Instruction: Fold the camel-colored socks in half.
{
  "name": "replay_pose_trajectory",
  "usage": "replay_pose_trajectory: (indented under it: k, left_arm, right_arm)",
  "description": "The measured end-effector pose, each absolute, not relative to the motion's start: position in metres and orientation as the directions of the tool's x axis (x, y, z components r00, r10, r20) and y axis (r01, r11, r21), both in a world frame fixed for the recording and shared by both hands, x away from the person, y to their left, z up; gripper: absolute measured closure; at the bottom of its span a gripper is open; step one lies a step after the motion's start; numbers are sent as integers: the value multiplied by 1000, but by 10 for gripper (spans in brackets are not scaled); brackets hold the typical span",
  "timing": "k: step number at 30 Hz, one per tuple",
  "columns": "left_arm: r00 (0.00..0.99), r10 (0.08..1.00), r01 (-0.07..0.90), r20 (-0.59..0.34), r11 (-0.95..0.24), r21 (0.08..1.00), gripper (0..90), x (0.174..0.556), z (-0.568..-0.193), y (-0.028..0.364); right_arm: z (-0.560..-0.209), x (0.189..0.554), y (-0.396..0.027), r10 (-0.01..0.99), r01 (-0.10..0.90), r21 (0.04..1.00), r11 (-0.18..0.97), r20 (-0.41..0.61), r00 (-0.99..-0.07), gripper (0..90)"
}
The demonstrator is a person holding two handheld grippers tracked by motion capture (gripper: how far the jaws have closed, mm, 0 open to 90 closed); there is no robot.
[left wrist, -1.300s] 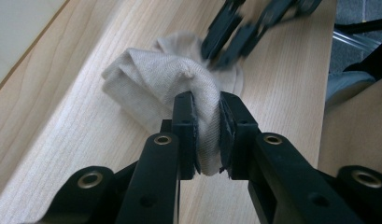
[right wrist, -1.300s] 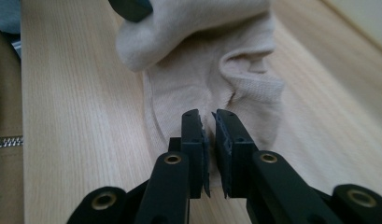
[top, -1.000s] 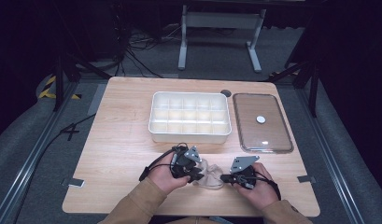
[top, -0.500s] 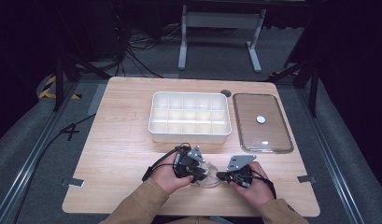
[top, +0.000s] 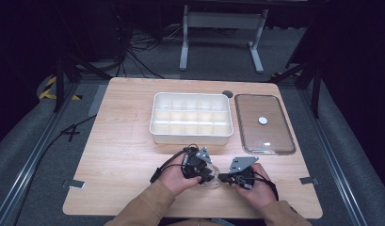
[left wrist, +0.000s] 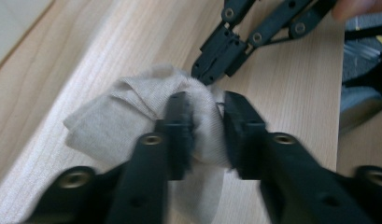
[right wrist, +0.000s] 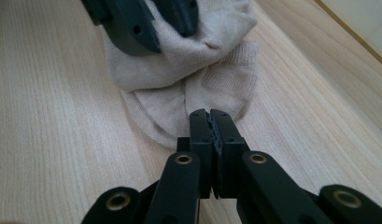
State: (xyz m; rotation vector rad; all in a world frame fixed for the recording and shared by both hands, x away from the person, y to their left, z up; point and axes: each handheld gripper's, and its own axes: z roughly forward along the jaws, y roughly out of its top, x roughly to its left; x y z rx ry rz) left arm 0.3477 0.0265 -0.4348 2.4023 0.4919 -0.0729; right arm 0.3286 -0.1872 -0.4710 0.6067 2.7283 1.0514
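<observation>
Sock [right wrist: 188, 79] bunched on table; far end hidden behind left gripper [left wrist: 205, 121].

A recording lab or test studio is suggested rather than a home. A light wooden counter [top: 124, 155] is set on grey carpet [top: 35, 165] in a space kept dark all around. Black cables [top: 138, 52] are left loose on the floor behind it, and a grey metal stand [top: 218, 28] is placed at the far end. Dark rails [top: 25, 169] are run along both sides of the counter, and black-and-yellow hazard tape [top: 51, 87] is stuck to the floor at the left. Small tape markers [top: 75, 183] are fixed at the counter's edges.
</observation>
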Motion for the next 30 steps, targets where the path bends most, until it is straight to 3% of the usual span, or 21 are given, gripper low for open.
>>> replay_pose_trajectory:
  k: [4, 9, 15, 19, 30]
  left_arm:
    - [927, 334, 358, -172, -648, 672, 555, 347, -427, 32]
    - [925, 349, 346, -153, -598, 723, 540, 345, -417, 44]
    - [919, 362, 367, -155, -642, 673, 673, 347, -420, 61]
    - [929, 336, 358, -157, -701, 616, 696, 349, -434, 62]
    - [935, 305, 350, -179, -726, 592, 729, 348, -448, 51]
  right_arm:
    - [-471, 328, -187, 423, 312, 672, 672, -2, -906, 880]
    - [-471, 329, -188, 422, 309, 670, 675, -6, -907, 874]
    - [-470, 328, -190, 425, 318, 666, 675, 2, -905, 867]
    - [-468, 328, -193, 427, 317, 664, 677, -3, -904, 866]
    - [-470, 328, -193, 421, 324, 662, 676, 14, -907, 877]
